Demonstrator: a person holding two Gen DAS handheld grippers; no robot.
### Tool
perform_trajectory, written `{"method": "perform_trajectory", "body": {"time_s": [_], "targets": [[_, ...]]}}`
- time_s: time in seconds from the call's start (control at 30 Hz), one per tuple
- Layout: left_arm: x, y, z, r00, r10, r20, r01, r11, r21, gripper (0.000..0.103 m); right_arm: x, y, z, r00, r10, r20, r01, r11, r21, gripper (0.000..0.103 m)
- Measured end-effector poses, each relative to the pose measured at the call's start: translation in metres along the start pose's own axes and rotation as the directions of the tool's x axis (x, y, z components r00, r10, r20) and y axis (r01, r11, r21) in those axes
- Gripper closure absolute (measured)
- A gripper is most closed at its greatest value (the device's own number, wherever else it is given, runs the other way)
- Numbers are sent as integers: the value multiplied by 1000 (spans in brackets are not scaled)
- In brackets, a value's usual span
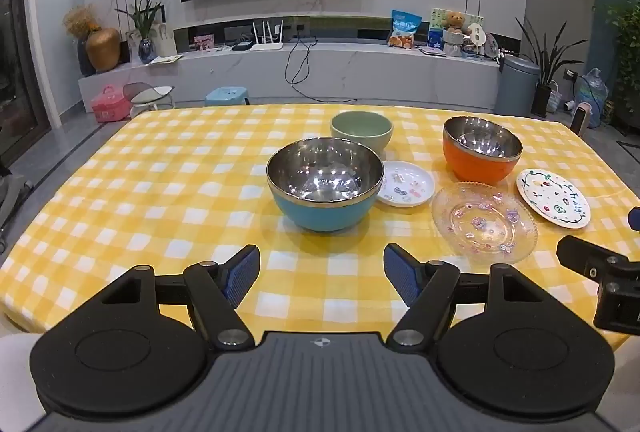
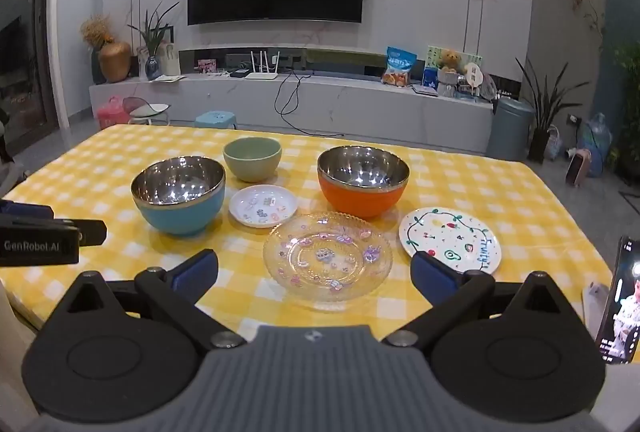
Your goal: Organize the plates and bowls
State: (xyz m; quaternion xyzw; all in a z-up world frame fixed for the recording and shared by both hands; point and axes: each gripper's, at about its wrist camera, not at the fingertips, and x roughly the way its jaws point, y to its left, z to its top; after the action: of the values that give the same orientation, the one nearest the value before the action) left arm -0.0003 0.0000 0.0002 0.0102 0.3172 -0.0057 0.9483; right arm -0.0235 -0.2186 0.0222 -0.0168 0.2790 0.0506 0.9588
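On the yellow checked table [image 1: 160, 191] stand a blue steel-lined bowl [image 1: 325, 183], a green bowl [image 1: 361, 129] behind it, and an orange steel-lined bowl [image 1: 481, 148] to the right. A small white plate [image 1: 406, 183], a clear glass plate [image 1: 484, 223] and a white painted plate [image 1: 553, 198] lie flat nearby. My left gripper [image 1: 322, 274] hangs open in front of the blue bowl, holding nothing. In the right wrist view my right gripper [image 2: 314, 272] is open just short of the glass plate [image 2: 327, 260], beside the painted plate [image 2: 450, 238].
A phone [image 2: 620, 300] with a lit screen stands at the table's right edge. The other gripper's body [image 2: 40, 236] shows at the left of the right wrist view. Behind the table are a blue stool [image 1: 226, 97], a TV cabinet [image 1: 320, 71] and potted plants.
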Motion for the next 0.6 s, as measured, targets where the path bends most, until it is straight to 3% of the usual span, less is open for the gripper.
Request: {"method": "perform_trajectory", "body": {"time_s": [0.13, 0.23, 0.6], "targets": [[0, 1, 0, 1000, -9, -16, 8, 1000, -13, 20, 3, -3, 1, 1000, -4, -10, 5, 999, 42, 3], [-2, 1, 0, 1000, -6, -18, 6, 1000, -5, 20, 1, -4, -3, 1000, -9, 15, 9, 1000, 18, 3], [4, 0, -1, 999, 9, -38, -8, 1000, 3, 20, 0, -1, 1, 1000, -12, -24, 12, 1000, 5, 3]]}}
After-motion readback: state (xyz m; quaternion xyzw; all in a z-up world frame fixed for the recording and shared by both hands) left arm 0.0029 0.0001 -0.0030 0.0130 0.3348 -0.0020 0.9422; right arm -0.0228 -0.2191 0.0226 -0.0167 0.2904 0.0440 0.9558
